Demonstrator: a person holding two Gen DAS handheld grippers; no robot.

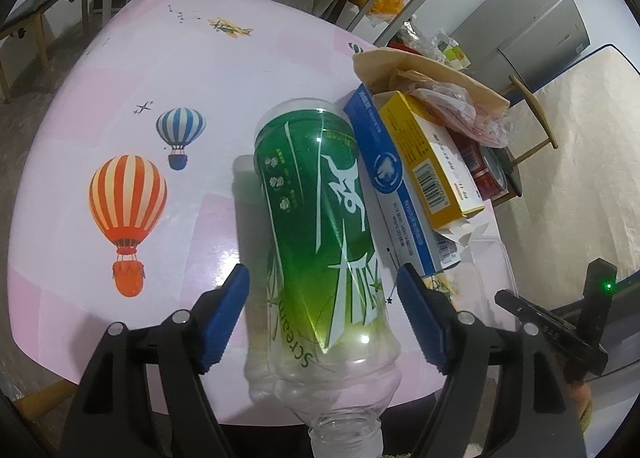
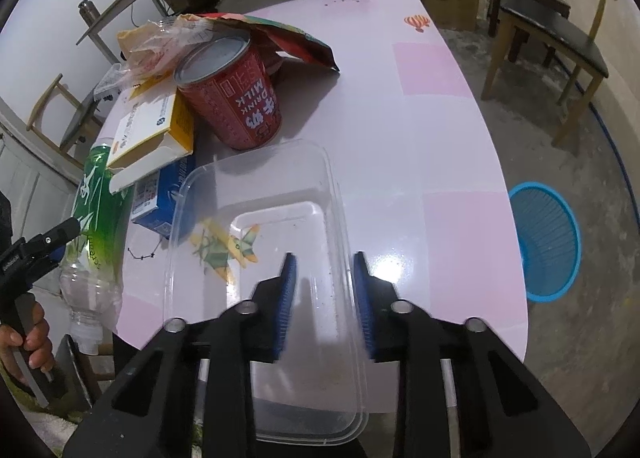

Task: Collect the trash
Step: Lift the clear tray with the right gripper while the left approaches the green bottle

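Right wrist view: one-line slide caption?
Right gripper straddling the wall of a clear plastic tray, jaws not yet pressing it; blue bin waiting on the floor.

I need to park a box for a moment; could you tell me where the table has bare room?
Free: the pink table left of the green bottle, and right of the clear tray. Crowded: the heap around the red can.
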